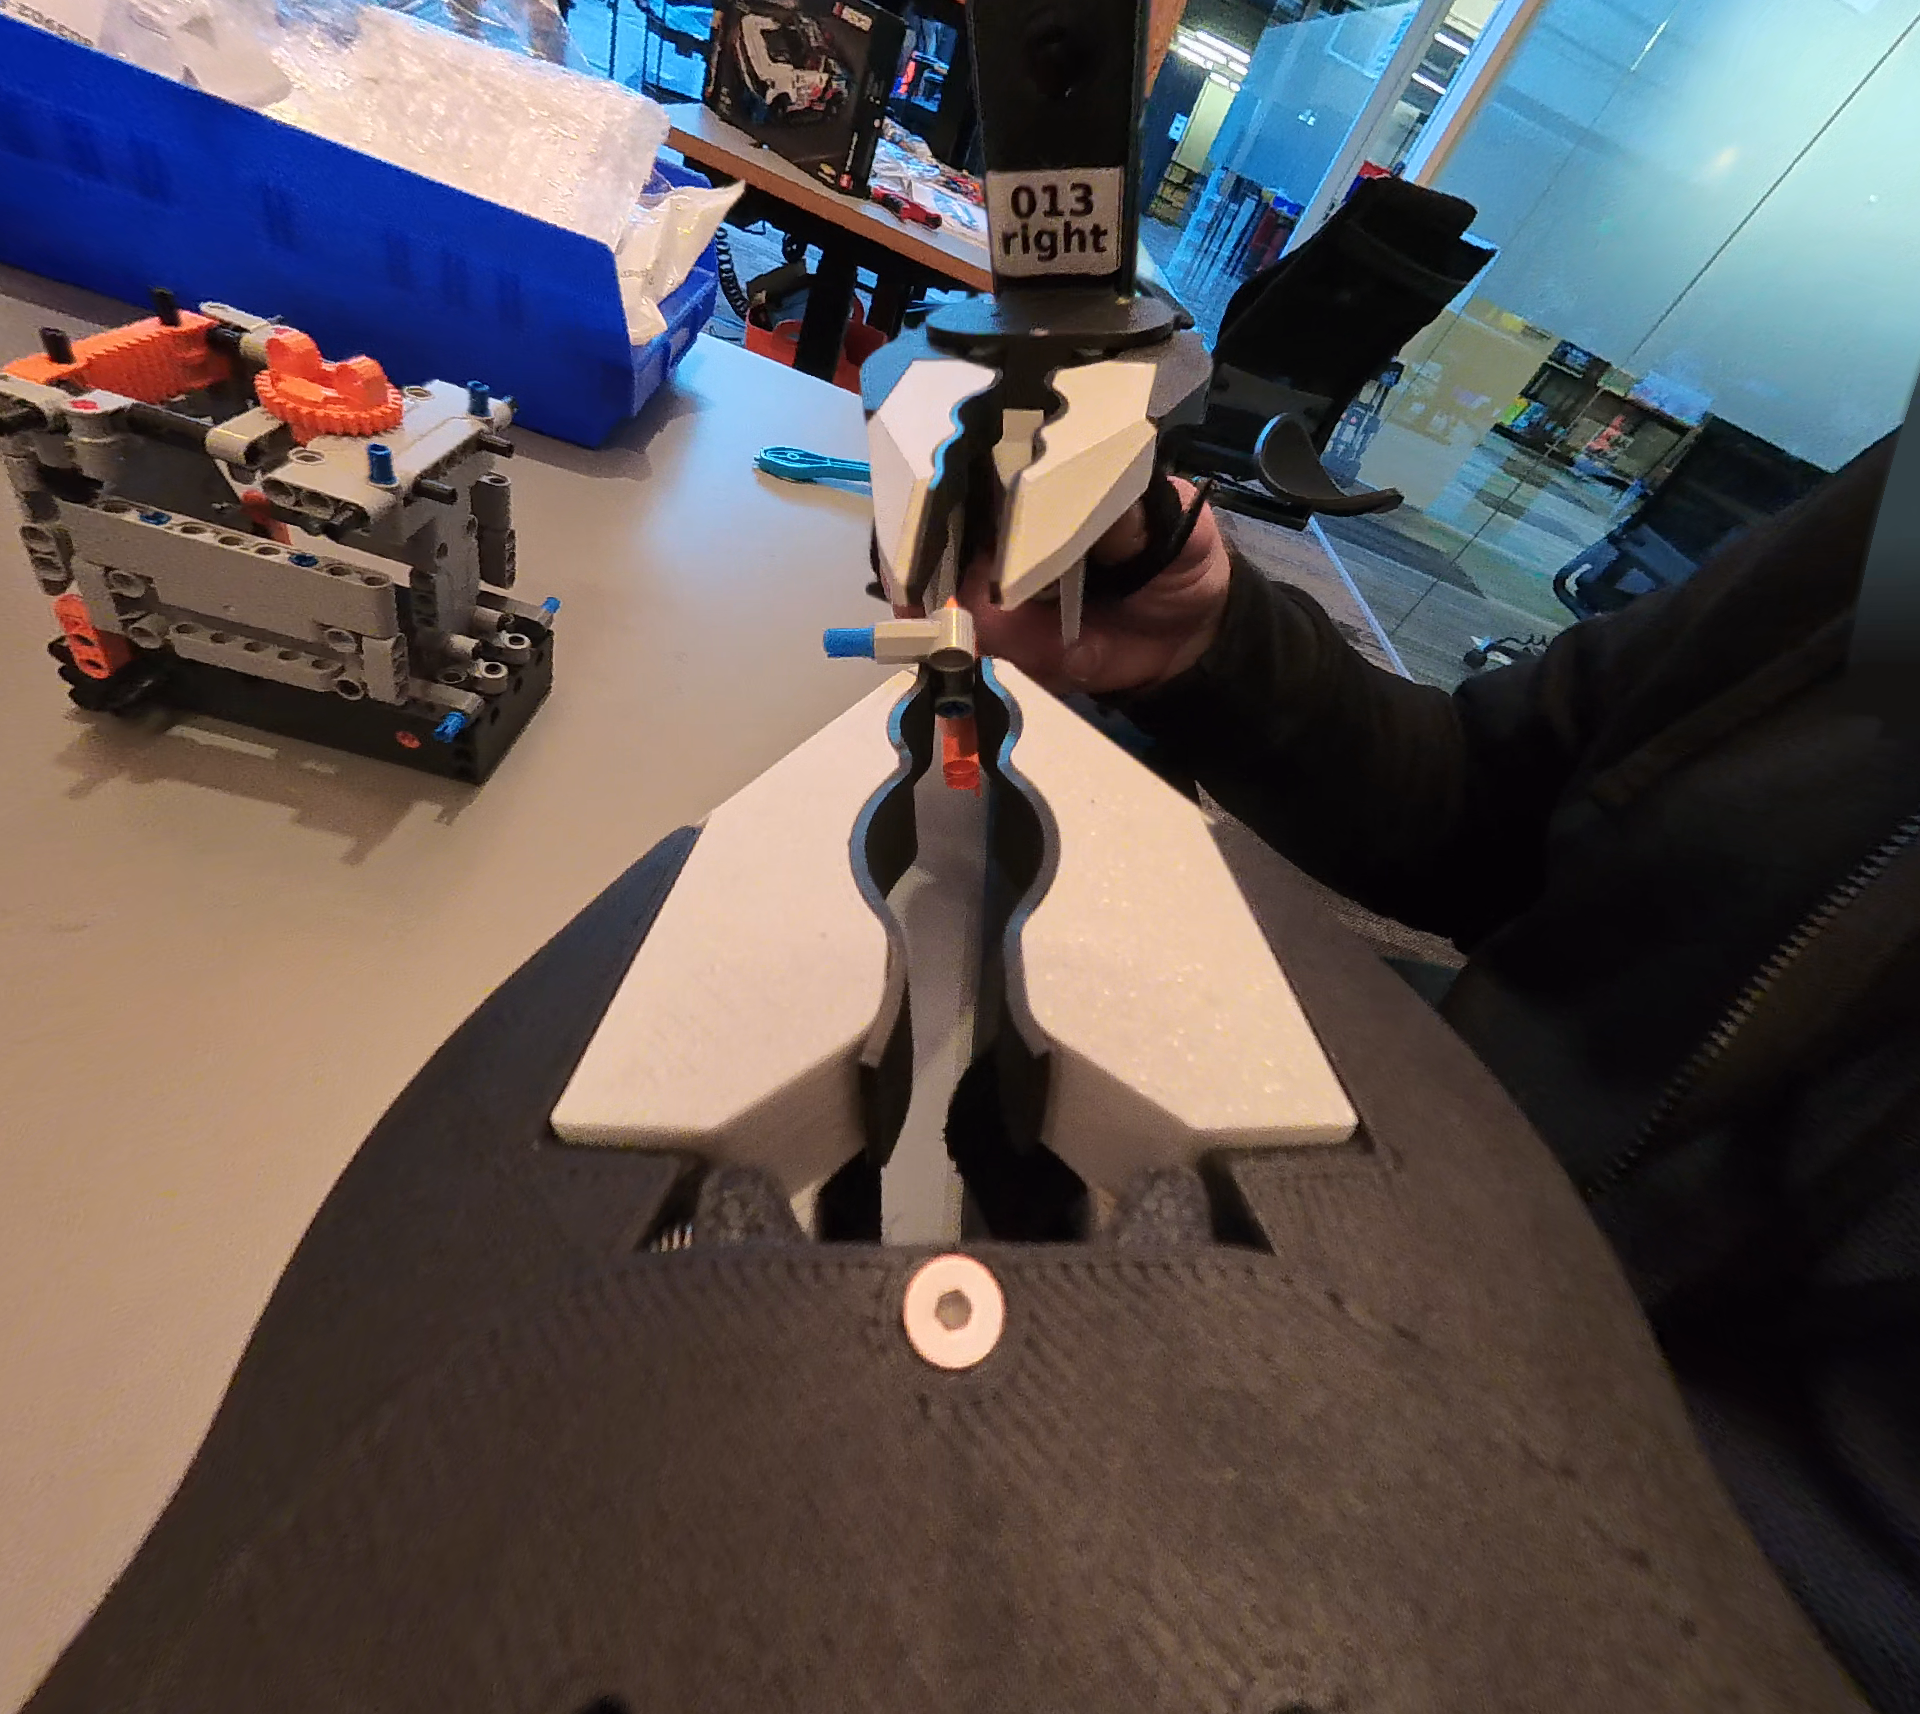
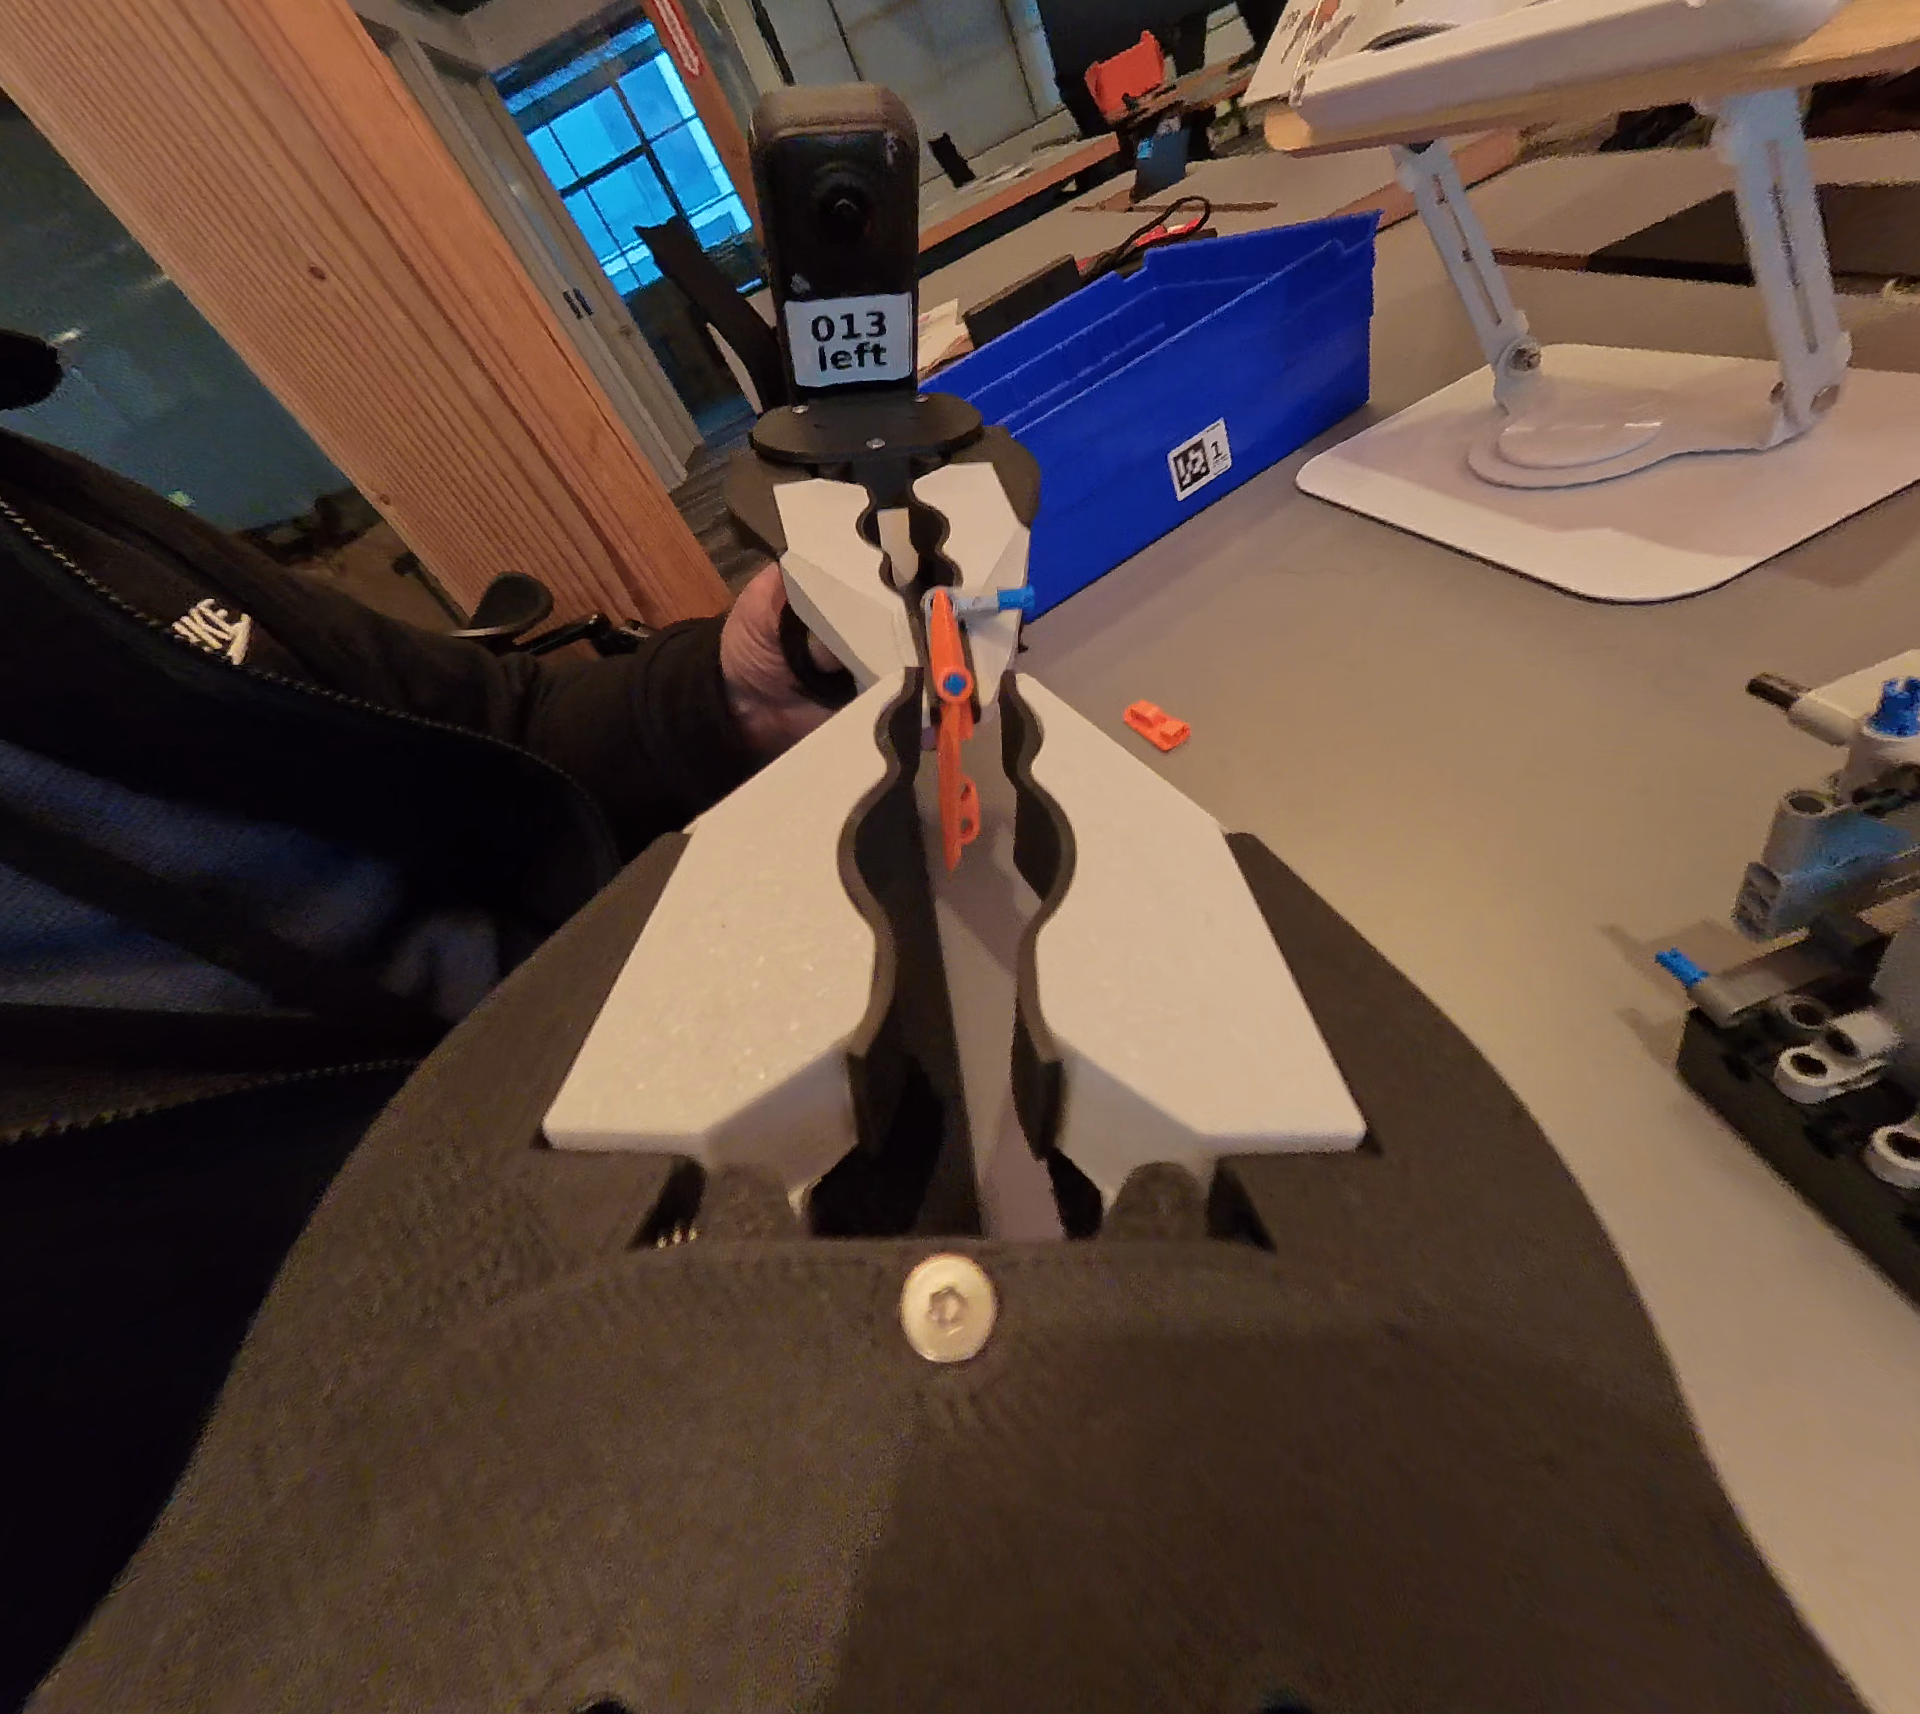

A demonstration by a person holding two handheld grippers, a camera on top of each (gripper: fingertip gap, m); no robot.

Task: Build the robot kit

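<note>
The left gripper (image 1: pixel 951 708) and right gripper (image 2: pixel 951 729) meet tip to tip above the grey table (image 1: pixel 312 937), both pinched shut on one small toy-brick piece — an orange beam (image 2: pixel 951 760) pinned to a light grey connector (image 1: pixel 935 638) with a blue pin (image 1: pixel 847 643) jutting sideways. I judge it light, rigid and slick hard plastic, best gripped on the beam's flat faces. A half-built grey, orange and black model (image 1: pixel 260 542) stands well apart, a blue bin (image 1: pixel 312 230) behind it — a loose orange part (image 2: pixel 1155 724) lies nearby.
</note>
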